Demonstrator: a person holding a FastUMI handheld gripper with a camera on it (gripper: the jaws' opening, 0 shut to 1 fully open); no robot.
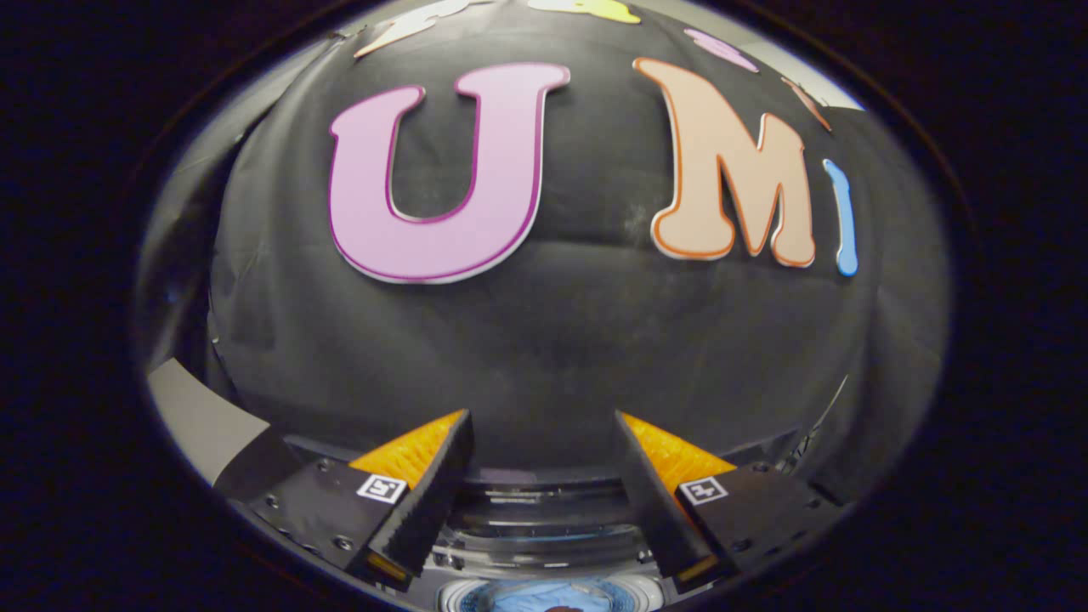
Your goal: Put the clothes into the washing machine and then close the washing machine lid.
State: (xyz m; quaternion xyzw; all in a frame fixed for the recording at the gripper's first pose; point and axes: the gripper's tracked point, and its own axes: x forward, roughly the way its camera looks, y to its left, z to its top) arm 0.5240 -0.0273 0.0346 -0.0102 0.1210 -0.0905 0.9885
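Note:
My gripper is open, its two fingers spread wide with nothing between them, and it faces the black cloth wall. Below and between the fingers lies the washing machine, seen from above: its dark glossy top with a raised clear lid edge. Lower still, the round drum opening shows a pale rim with blue cloth inside, likely the clothes. Only a sliver of that opening is visible, and the fingers stand above and behind it.
The black cloth wall rises close behind the machine. A grey panel stands off to the left of the left finger.

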